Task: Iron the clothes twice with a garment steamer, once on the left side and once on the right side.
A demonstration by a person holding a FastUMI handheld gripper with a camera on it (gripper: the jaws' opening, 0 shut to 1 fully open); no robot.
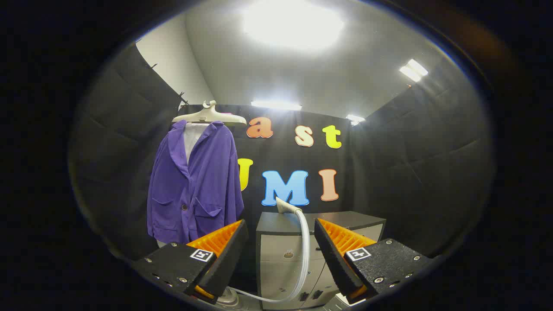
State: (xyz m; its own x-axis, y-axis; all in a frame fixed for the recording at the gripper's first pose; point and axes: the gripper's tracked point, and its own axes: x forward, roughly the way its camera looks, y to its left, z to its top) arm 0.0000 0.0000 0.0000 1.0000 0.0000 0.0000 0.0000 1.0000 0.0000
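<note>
Against the black padded wall of the booth, a purple button-front jacket with two patch pockets [194,183] hangs on a pale plastic hanger [209,114], off to the left and well beyond the gripper [281,242]. Its two fingers stand spread wide with nothing between them. Straight ahead, seen through the gap, a grey cabinet with drawer fronts [285,250] carries the white head of the garment steamer [286,206] on its top, and a pale ribbed hose [304,255] curves down from it across the cabinet's face toward a round base low by the left finger. Judging from this, the task has hardly begun: the steamer is not yet in hand, and neither the left nor the right side of the jacket appears ironed.
</note>
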